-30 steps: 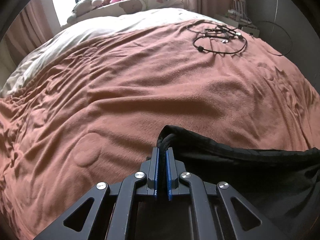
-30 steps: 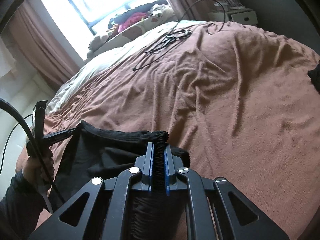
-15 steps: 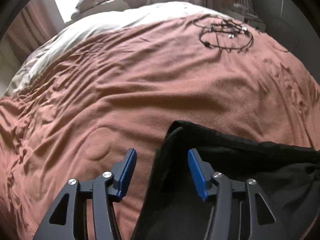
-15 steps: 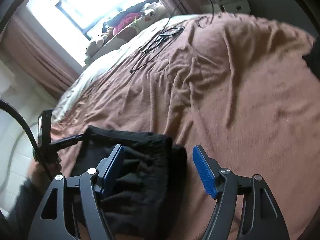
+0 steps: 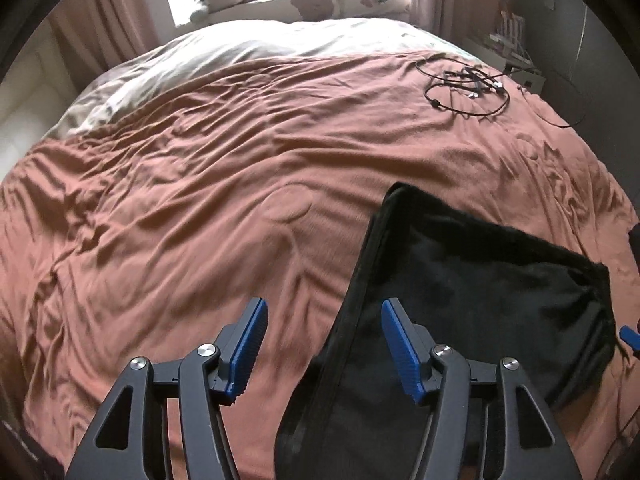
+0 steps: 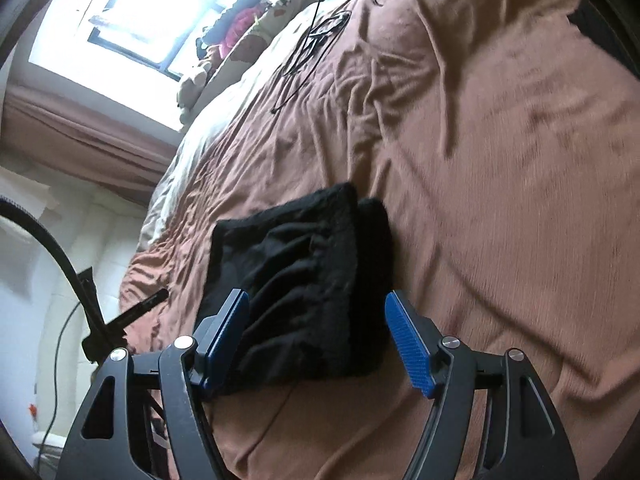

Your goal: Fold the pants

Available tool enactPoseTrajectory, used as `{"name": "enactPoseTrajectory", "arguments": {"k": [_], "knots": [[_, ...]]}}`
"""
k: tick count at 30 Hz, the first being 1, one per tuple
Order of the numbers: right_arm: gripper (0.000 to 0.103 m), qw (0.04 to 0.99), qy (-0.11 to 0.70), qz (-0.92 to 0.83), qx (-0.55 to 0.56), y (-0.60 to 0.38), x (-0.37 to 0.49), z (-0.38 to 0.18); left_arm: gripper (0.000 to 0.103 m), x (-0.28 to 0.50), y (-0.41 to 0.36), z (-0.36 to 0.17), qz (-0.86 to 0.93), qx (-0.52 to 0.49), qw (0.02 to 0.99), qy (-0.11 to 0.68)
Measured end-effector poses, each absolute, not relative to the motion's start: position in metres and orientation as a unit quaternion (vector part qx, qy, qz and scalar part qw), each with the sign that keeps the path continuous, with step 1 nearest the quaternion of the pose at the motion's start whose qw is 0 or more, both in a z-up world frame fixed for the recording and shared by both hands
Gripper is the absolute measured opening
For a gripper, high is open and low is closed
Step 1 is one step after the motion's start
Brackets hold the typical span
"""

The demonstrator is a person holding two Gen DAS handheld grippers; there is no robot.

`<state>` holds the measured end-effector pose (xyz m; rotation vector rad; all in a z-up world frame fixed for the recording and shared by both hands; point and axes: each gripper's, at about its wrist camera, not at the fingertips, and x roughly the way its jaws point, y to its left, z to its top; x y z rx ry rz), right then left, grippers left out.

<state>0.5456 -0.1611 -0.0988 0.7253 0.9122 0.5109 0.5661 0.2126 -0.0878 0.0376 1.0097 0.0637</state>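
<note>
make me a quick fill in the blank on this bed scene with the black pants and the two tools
1. The black pants lie on a ____ blanket.
2. The left tool has its blue pads ____ of the cloth.
3. The bundle of cables lies near the blanket's far ____ corner in the left wrist view.
4. The right tool is ____, gripping nothing.

Missing words: brown; clear; right; open

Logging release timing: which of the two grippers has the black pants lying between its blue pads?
The right gripper: the pants lie between its open pads. The left gripper is mostly over the bedspread.
</note>
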Motion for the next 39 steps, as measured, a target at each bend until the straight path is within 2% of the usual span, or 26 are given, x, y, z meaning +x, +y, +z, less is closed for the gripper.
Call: {"name": "enactPoseTrajectory", "arguments": {"k": [13,21,29,35,39], "knots": [[0.069,0.724,0.454,0.295,0.427,-0.175,0.543,-0.145,0.062,0.5,0.228,-0.083,0.024,-0.014,0.868,0.497],[0.069,0.728,0.464,0.288,0.414,-0.173,0.563,-0.164,0.062,0.486,0.238,-0.093,0.032,-0.037,0.86,0.507],[0.069,0.737,0.457,0.265,0.421,-0.173,0.582,-0.169,0.062,0.492,0.244,-0.126,0.016,-0.063,0.845,0.53],[0.061,0.746,0.447,0.255,0.422,-0.174,0.603,-0.173,0.062,0.503,0.25,-0.156,-0.004,-0.085,0.838,0.539],[0.045,0.76,0.444,0.243,0.409,-0.153,0.589,-0.171,0.062,0.511,0.253,-0.173,-0.011,-0.093,0.832,0.547]]}}
